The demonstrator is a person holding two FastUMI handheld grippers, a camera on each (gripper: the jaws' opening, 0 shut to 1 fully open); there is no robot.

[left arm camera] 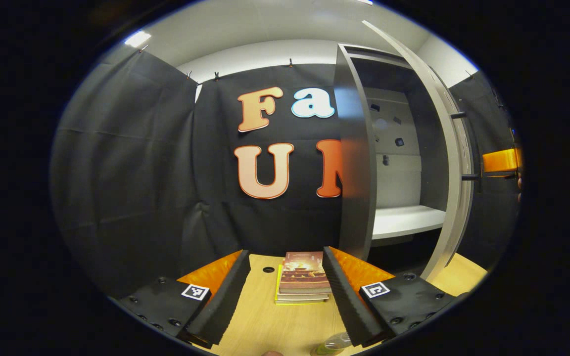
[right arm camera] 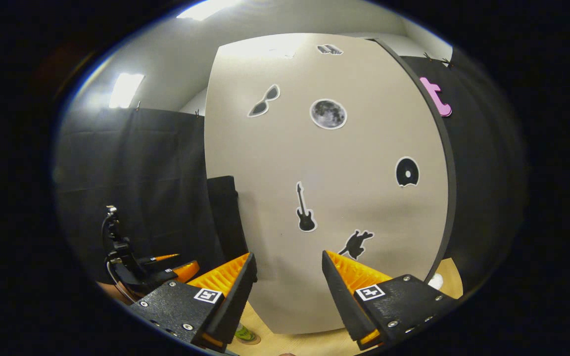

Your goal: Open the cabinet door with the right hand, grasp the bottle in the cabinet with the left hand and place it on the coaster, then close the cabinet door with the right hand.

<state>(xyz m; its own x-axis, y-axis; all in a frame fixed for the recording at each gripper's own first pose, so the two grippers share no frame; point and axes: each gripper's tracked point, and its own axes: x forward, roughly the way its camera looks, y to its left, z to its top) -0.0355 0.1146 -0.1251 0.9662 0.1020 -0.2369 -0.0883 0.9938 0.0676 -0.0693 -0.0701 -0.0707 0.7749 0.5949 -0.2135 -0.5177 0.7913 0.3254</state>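
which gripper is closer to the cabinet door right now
Right. The right gripper is open and faces the door close up. The left gripper sits farther back over the table, door off to its right.

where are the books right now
In the left gripper view the stack of books lies on the wooden table, between the open fingers of the left gripper, just left of the open cabinet door.

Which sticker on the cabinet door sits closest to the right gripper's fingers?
The dark animal-shaped sticker, lowest on the cabinet door, just above the right gripper. The guitar sticker sits higher and left; moon, sunglasses and disc stickers higher still.
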